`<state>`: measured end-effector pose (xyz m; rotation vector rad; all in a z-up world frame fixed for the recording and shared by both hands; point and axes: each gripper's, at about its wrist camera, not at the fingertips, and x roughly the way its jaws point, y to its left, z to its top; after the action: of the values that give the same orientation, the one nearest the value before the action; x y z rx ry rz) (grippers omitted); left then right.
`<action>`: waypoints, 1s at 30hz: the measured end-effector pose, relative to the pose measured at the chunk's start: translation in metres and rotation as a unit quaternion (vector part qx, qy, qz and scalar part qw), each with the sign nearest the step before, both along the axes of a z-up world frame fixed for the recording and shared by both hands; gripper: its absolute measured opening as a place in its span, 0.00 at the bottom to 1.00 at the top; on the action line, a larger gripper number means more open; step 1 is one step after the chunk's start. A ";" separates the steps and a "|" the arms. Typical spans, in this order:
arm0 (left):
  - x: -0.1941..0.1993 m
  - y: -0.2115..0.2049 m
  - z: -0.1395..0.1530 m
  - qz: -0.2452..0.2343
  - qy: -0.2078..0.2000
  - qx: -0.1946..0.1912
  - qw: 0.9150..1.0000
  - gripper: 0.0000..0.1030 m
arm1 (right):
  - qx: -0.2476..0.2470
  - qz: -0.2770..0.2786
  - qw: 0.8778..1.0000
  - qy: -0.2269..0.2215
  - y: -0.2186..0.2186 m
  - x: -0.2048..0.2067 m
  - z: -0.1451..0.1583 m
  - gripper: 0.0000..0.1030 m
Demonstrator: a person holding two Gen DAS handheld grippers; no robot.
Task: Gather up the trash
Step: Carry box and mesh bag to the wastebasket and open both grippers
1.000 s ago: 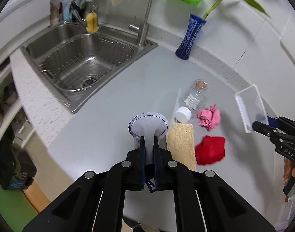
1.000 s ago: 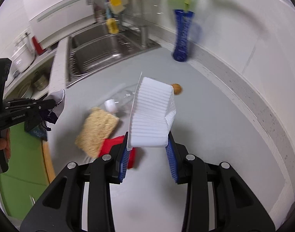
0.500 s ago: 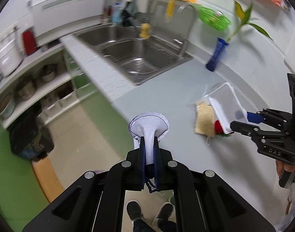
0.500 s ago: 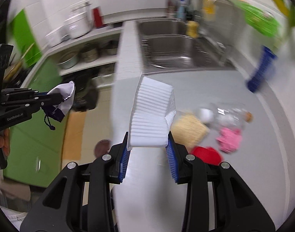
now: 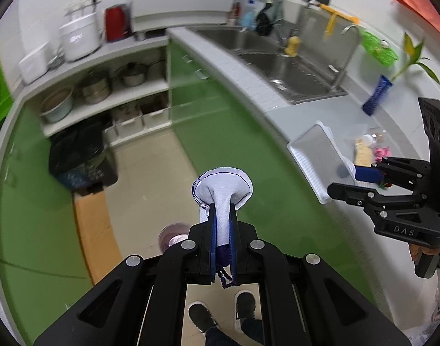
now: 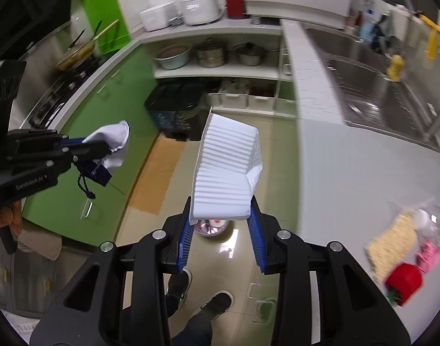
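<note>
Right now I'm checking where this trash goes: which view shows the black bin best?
The right wrist view: the bin sits near centre, open top visible. The left wrist view shows it at the left, darker and blurred.

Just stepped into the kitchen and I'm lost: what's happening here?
A person is clearing trash with a gripper in each hand. The left gripper is shut on a white cloth pouch; the right gripper grips a ribbed white plastic tray. Both are held out over the floor, near a small bin below. More litter remains on the counter.

White ribbed tray (image 6: 224, 170) & white pouch (image 5: 222, 190) held above floor
</note>
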<state>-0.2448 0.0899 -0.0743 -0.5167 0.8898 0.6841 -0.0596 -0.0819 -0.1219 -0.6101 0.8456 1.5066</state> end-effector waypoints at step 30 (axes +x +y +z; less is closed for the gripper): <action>-0.042 0.152 -0.427 0.058 0.007 -0.083 0.995 0.95 | -0.100 0.038 0.994 -0.020 0.187 -0.070 -0.406 0.34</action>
<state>-0.2869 0.2424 -0.5017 -0.7169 0.9394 0.7224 -0.1300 0.1050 -0.5284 -0.8244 0.9585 1.4832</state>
